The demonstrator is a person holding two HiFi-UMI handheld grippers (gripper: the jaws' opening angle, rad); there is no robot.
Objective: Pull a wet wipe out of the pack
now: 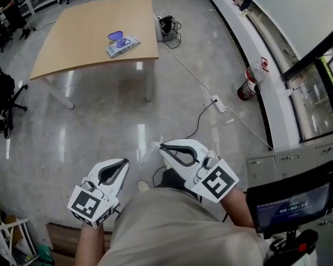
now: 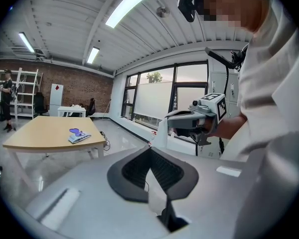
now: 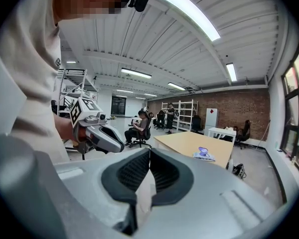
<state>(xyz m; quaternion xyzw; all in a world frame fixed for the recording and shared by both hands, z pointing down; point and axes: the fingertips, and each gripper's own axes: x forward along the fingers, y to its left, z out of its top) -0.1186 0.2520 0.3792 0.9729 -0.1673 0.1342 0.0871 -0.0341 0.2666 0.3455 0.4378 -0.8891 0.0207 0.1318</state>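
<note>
The wet wipe pack (image 1: 122, 42) lies with its purple lid flipped up on the wooden table (image 1: 77, 43), far from both grippers. It also shows small in the left gripper view (image 2: 79, 136) and the right gripper view (image 3: 203, 154). My right gripper (image 1: 162, 145) is held near my body, shut on a white wet wipe (image 1: 151, 149). The wipe hangs from its tips (image 2: 162, 132) and shows between its pads (image 3: 145, 193). My left gripper (image 1: 124, 160) is beside it, shut with nothing in its jaws (image 2: 150, 149).
I stand on a glossy floor well back from the table. A red fire extinguisher (image 1: 247, 85) and a power strip with its cable (image 1: 217, 103) lie to the right. An office chair (image 1: 5, 101) is at the left, and a person sits further off (image 3: 139, 126).
</note>
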